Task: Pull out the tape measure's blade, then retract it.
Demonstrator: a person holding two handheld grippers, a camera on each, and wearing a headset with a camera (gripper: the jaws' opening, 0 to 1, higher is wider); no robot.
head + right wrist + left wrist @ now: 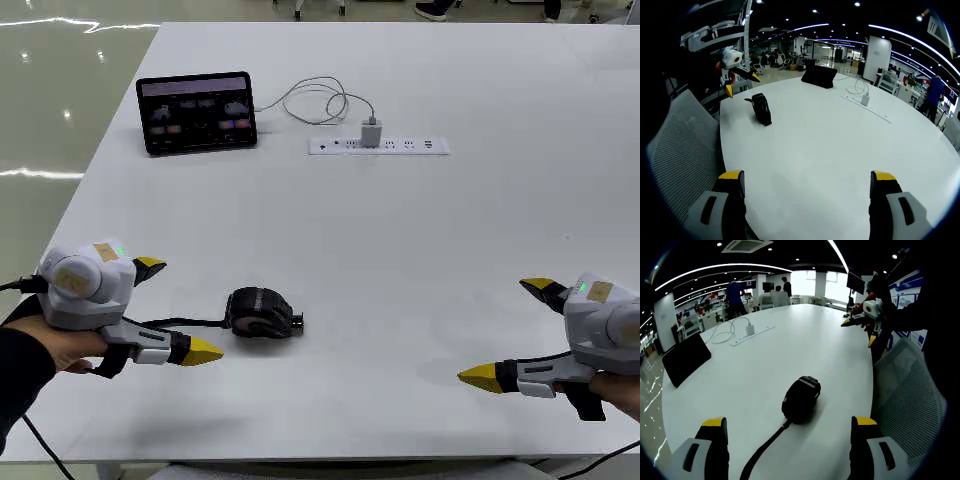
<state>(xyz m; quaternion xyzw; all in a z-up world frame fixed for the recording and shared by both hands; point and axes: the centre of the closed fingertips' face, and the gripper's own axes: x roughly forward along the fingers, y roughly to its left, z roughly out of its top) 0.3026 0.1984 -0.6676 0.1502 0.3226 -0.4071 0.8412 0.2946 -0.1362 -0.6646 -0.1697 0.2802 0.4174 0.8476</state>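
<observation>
A black tape measure (260,312) lies on the white table (400,230), its blade retracted and a black strap trailing left. In the left gripper view the tape measure (801,397) sits just ahead of the jaws. My left gripper (178,308) is open at the table's front left, its yellow tips either side of the strap. My right gripper (512,330) is open at the front right, far from the tape measure (761,108), holding nothing. The left gripper view catches the right gripper (860,325) across the table; the right gripper view catches the left gripper (740,82).
A dark tablet (196,111) stands propped at the back left. A white power strip (378,146) with a charger and looped cable lies behind the middle. A mesh chair (910,395) stands at the table's near edge. People stand in the office background.
</observation>
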